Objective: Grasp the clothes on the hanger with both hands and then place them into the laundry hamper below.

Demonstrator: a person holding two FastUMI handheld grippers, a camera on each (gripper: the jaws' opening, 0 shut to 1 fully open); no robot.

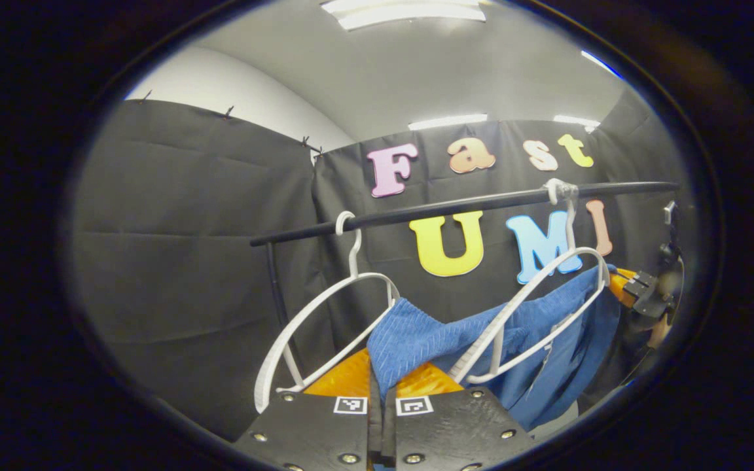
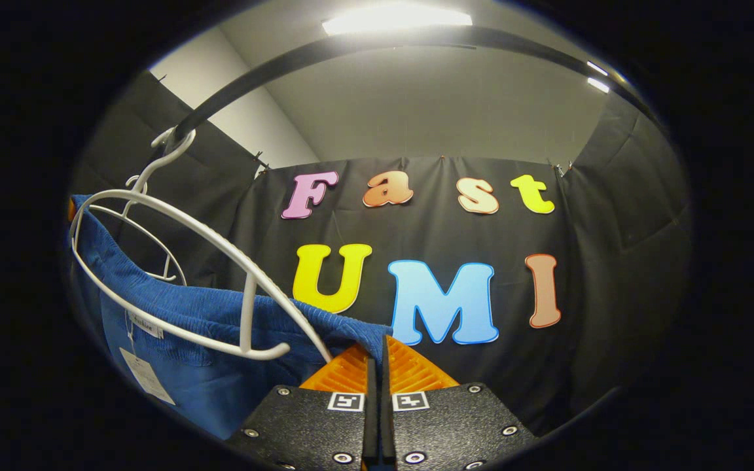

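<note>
Both orange-fingered hand-held grippers are clamped on the blue ribbed cloth garment (image 1: pixel 416 337): the left hand-held gripper (image 1: pixel 382 386) on one end, the right hand-held gripper (image 2: pixel 377 366) on the other, the garment draped over a white plastic hanger (image 2: pixel 220 261) on the black rail (image 1: pixel 455 206) ahead.

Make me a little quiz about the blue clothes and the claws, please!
1. True or false: the blue garment lies folded on a table.
2. What is the left claw pinching? A) the white hanger B) the blue garment C) the black rail
3. Fill in: the white hangers hook over a black ____.

Key:
1. False. It is draped across two white hangers.
2. B. Both orange fingers close on a fold of blue cloth.
3. rail. The right claw pinches the garment's edge too.
</note>
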